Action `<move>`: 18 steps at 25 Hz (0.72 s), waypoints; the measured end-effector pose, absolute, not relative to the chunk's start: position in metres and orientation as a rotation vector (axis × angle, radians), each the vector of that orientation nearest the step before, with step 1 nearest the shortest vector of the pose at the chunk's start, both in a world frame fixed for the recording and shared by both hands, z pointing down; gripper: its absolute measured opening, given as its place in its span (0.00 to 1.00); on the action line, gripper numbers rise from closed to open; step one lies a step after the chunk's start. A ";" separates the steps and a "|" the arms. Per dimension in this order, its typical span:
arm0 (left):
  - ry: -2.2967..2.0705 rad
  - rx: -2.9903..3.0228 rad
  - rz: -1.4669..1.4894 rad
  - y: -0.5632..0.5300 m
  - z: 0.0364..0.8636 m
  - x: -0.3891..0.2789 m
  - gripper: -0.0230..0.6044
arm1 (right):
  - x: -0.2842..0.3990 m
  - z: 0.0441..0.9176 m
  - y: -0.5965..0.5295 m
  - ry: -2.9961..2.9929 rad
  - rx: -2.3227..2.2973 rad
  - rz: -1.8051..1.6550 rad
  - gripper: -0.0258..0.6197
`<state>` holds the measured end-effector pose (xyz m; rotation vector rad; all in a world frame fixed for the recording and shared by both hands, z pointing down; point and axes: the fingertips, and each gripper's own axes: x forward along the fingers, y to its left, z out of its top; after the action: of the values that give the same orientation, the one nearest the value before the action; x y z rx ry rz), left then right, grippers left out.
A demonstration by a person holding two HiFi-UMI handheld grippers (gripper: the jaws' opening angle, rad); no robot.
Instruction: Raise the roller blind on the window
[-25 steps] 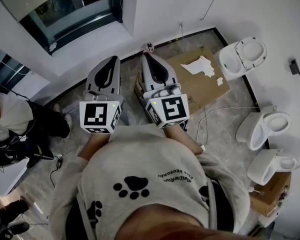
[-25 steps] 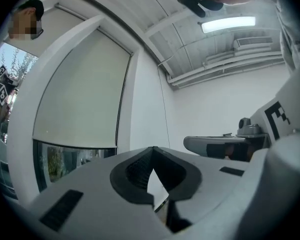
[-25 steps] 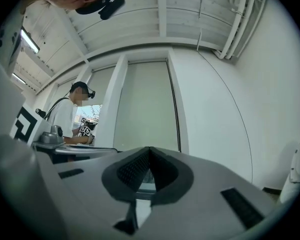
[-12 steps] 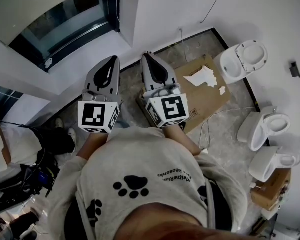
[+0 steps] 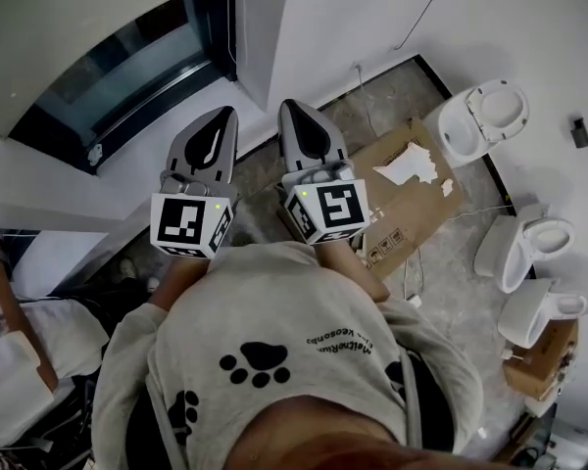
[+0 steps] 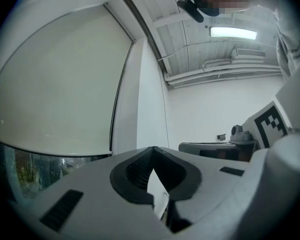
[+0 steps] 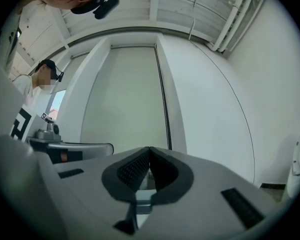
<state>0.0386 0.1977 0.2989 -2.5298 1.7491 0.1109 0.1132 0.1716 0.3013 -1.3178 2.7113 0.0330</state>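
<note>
The cream roller blind (image 6: 60, 79) hangs down over most of the window, with a strip of bare glass (image 6: 20, 169) below its bottom bar. In the head view the blind (image 5: 78, 18) and the dark glass (image 5: 127, 76) lie at the upper left. My left gripper (image 5: 219, 117) and right gripper (image 5: 290, 108) are held side by side, level, pointing toward the window wall and apart from it. The left gripper (image 6: 152, 148) is shut with nothing between its tips. The right gripper (image 7: 149, 148) is shut and holds nothing; it faces the blind (image 7: 125, 99).
A flattened cardboard sheet (image 5: 412, 194) with white scraps lies on the floor below the right gripper. Three white toilets (image 5: 480, 116) (image 5: 524, 248) (image 5: 549, 311) stand along the right wall beside a cardboard box (image 5: 544, 360). Another person (image 5: 20, 360) is at the lower left. A thin cable (image 5: 421, 8) runs down the wall.
Both grippers, still shut and side by side, have moved together toward the window, which now fills more of the head view. The person at the left has slid lower in that view.
</note>
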 end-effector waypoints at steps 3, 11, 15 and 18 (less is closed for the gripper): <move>1.738 -2.553 0.120 0.189 0.305 0.030 0.05 | 0.102 0.308 0.164 2.721 -1.329 0.029 0.05; 1.737 -2.594 0.132 0.183 0.314 0.018 0.05 | 0.083 0.316 0.158 2.766 -1.324 0.013 0.05; 1.731 -2.608 0.141 0.180 0.319 0.014 0.05 | 0.077 0.319 0.155 2.774 -1.317 0.015 0.05; 1.741 -2.607 0.151 0.175 0.323 0.006 0.05 | 0.068 0.322 0.148 2.784 -1.300 0.026 0.05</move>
<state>0.0062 0.1749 0.3235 -2.6070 1.7414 0.1514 0.0682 0.1484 0.3217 -1.2996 2.7841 0.0262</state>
